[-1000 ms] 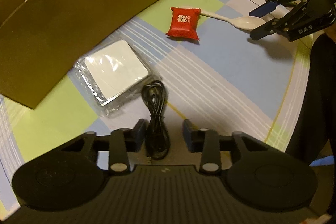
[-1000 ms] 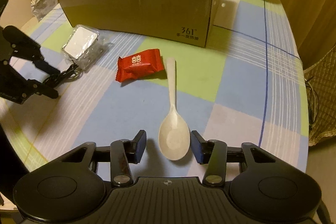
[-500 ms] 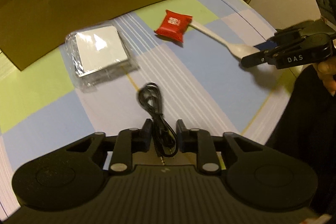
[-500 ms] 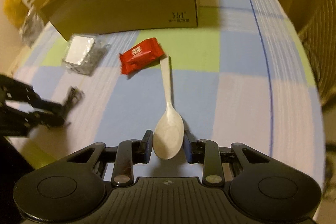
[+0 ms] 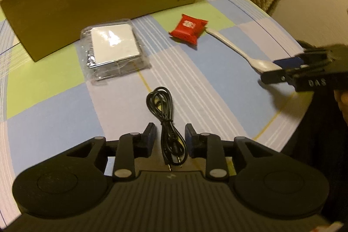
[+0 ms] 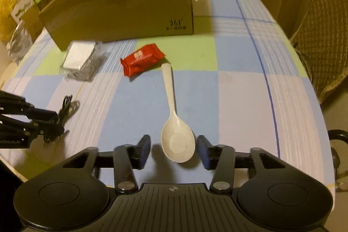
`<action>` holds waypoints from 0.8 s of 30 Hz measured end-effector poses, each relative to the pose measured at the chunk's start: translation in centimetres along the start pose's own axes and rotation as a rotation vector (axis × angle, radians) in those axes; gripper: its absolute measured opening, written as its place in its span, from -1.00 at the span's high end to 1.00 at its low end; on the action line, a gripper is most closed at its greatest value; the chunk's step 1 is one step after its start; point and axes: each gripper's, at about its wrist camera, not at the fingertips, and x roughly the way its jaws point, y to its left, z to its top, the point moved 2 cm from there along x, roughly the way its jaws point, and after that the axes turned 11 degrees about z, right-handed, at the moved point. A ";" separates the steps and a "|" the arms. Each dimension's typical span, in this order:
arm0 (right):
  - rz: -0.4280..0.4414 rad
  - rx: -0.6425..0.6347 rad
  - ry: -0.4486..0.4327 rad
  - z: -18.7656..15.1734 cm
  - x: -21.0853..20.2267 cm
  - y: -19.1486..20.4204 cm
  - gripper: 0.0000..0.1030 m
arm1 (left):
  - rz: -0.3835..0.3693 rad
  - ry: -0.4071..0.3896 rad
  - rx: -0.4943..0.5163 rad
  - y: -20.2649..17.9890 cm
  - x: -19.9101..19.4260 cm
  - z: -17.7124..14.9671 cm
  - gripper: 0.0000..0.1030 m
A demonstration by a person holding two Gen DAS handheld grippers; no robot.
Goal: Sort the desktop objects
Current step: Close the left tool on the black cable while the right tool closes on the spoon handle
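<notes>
**Two grippers, two targets, neither one gripped**

Four loose items lie on the checked tablecloth in front of the cardboard box, which looks like the place they are meant to go. In the right wrist view, from left to right: the left gripper reaches in at the left edge over the black cable; the clear-wrapped white pack sits upper left beside the box; the red packet lies at centre; the white spoon points its handle at the packet.

The left gripper's jaws have just been opening, and they stand apart with the cable's plug end between them, untouched. The right gripper has also just been opening: spread, straddling the spoon's bowl without contact, probably lined up to pinch it.
</notes>
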 end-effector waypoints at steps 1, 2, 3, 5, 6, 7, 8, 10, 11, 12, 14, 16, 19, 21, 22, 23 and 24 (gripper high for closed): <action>0.000 0.000 -0.013 -0.1 -0.1 0.1 0.08 | 0.007 -0.005 -0.012 0.1 0.1 0.0 0.52; -0.002 -0.008 -0.021 -0.3 -0.1 0.2 0.08 | 0.015 -0.011 -0.027 0.2 0.1 0.0 0.52; -0.005 -0.020 -0.028 -0.4 -0.1 0.4 0.08 | 0.023 -0.017 -0.046 0.3 0.2 0.0 0.52; -0.009 -0.029 -0.034 -0.5 0.0 0.6 0.08 | 0.037 -0.026 -0.061 0.3 0.3 0.1 0.52; -0.008 -0.029 -0.035 -0.5 0.0 0.6 0.08 | 0.048 -0.030 -0.054 0.1 0.3 0.1 0.52; -0.009 -0.028 -0.031 -0.4 0.2 0.6 0.08 | 0.060 -0.034 -0.048 -0.1 0.4 0.2 0.52; -0.012 -0.028 -0.029 -0.5 0.3 0.6 0.08 | 0.069 -0.037 -0.040 -0.3 0.3 0.2 0.52; -0.017 -0.028 -0.026 -0.6 0.4 0.6 0.08 | 0.104 -0.043 -0.005 -1.0 0.4 0.1 0.52; -0.018 -0.029 -0.028 -0.6 0.4 0.5 0.08 | 0.115 -0.045 0.008 -1.2 0.4 0.1 0.57; -0.020 -0.029 -0.031 -0.6 0.3 0.5 0.08 | 0.115 -0.047 0.011 -1.4 0.3 0.0 0.74; -0.021 -0.028 -0.033 -0.6 0.3 0.5 0.08 | 0.117 -0.046 -0.005 -1.4 0.2 0.0 0.77; -0.024 -0.031 -0.037 -0.6 0.2 0.5 0.08 | 0.111 -0.047 -0.029 -1.1 0.0 -0.2 0.78; -0.027 -0.040 -0.040 -0.7 0.3 0.6 0.08 | 0.095 -0.042 -0.059 -0.8 -0.3 -0.6 0.78; -0.029 -0.042 -0.040 -0.7 0.3 0.6 0.08 | 0.089 -0.043 -0.075 -0.5 -0.6 -0.8 0.78; -0.030 -0.040 -0.041 -0.8 0.3 0.6 0.08 | 0.087 -0.045 -0.080 -0.5 -0.7 -0.8 0.78; -0.031 -0.037 -0.042 -0.7 0.3 0.5 0.08 | 0.084 -0.047 -0.086 -0.4 -0.9 -0.9 0.78; -0.032 -0.034 -0.045 -0.7 0.4 0.5 0.08 | 0.081 -0.050 -0.091 -0.4 -1.1 -0.9 0.79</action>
